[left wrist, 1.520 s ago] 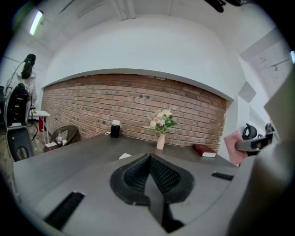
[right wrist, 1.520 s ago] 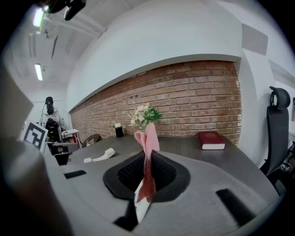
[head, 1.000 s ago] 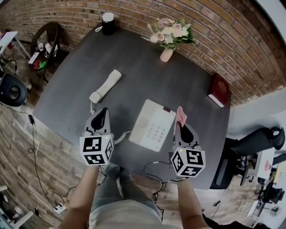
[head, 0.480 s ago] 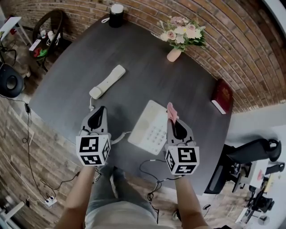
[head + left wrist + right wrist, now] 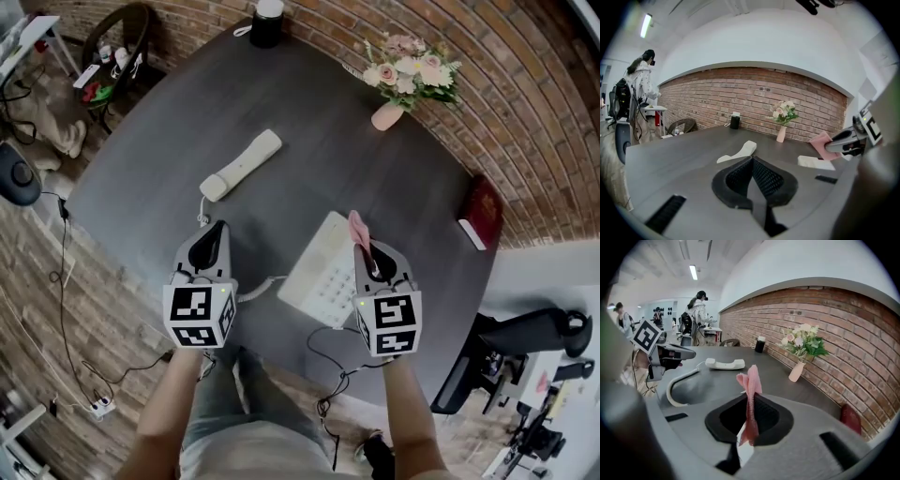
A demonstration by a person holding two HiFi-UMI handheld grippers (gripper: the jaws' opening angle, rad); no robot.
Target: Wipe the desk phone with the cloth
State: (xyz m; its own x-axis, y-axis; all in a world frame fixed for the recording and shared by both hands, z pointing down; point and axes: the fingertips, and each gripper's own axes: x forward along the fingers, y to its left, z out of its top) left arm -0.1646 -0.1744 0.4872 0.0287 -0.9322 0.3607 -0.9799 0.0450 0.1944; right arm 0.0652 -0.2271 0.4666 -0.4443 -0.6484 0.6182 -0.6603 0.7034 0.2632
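The white desk phone base point(image 5: 325, 270) lies near the front edge of the dark round table point(image 5: 328, 159). Its handset point(image 5: 241, 165) point(image 5: 740, 152) point(image 5: 724, 363) lies off the hook to the left, joined by a coiled cord point(image 5: 258, 288). My right gripper point(image 5: 367, 251) point(image 5: 750, 394) hovers over the base's right side, shut on a pink cloth point(image 5: 358, 228) point(image 5: 751, 404) that sticks up between the jaws. My left gripper point(image 5: 212, 234) point(image 5: 751, 168) is shut with nothing in it, left of the base, just below the handset.
A pink vase of flowers point(image 5: 405, 81) point(image 5: 800, 350) and a black cylinder with a white top point(image 5: 267, 21) stand at the table's far side. A red book point(image 5: 480, 212) lies at the right edge. Cables run over the floor; people stand far off in the gripper views.
The right gripper with the pink cloth has shifted left over the phone base's right side. The head view has drifted, so the table appears shifted to the right. The left gripper has hardly moved.
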